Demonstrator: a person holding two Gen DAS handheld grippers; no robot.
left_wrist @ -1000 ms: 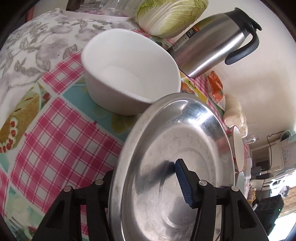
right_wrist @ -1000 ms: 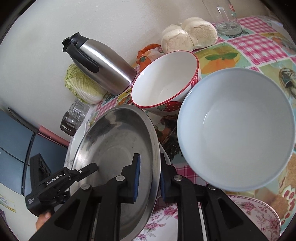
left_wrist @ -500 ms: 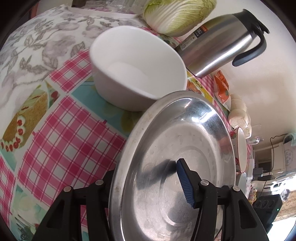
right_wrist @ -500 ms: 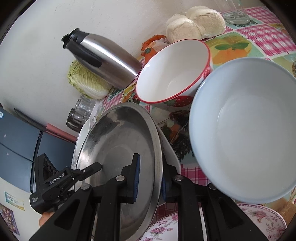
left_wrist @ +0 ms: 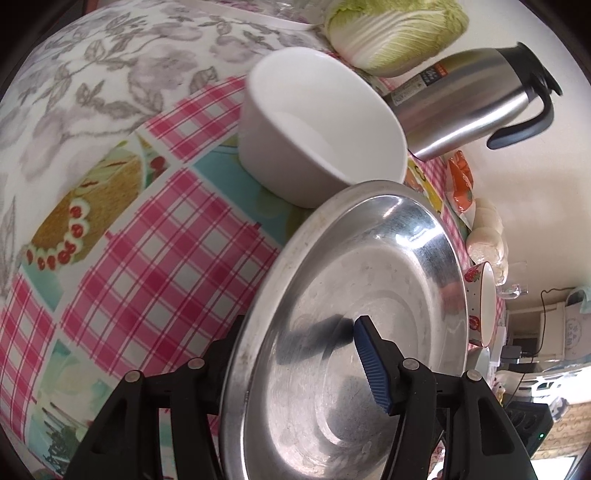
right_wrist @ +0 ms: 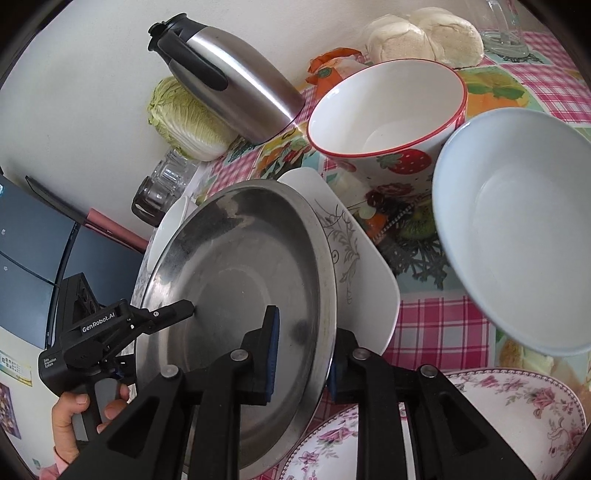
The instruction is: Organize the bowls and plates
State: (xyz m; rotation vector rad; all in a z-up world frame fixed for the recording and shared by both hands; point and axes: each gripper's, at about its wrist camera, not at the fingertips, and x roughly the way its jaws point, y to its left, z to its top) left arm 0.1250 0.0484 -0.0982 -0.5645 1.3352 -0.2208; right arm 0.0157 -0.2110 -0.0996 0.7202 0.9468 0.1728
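A round steel plate (left_wrist: 351, 280) (right_wrist: 236, 266) hangs tilted over the checked tablecloth, held at opposite rims. My left gripper (left_wrist: 295, 332) is shut on its near rim, one blue pad on the inner face and the other finger hidden underneath. My right gripper (right_wrist: 304, 325) is shut on the opposite rim, its pads on either side of the edge. A white square plate (right_wrist: 362, 266) with a grey flower pattern lies under the steel plate. A plain white bowl (left_wrist: 321, 122) stands just beyond it. A strawberry bowl (right_wrist: 388, 110), a pale blue bowl (right_wrist: 517, 229) and a rose-patterned plate (right_wrist: 480, 424) stand to the right.
A steel thermos jug (right_wrist: 236, 85), a cabbage (right_wrist: 184, 118), buns (right_wrist: 424, 33) and a glass jar (right_wrist: 162, 188) line the wall side. A person's hand (right_wrist: 74, 417) grips the left gripper's handle.
Both grippers have carried the steel plate sideways, uncovering more of the white square plate. The white bowl has shifted right in the left wrist view.
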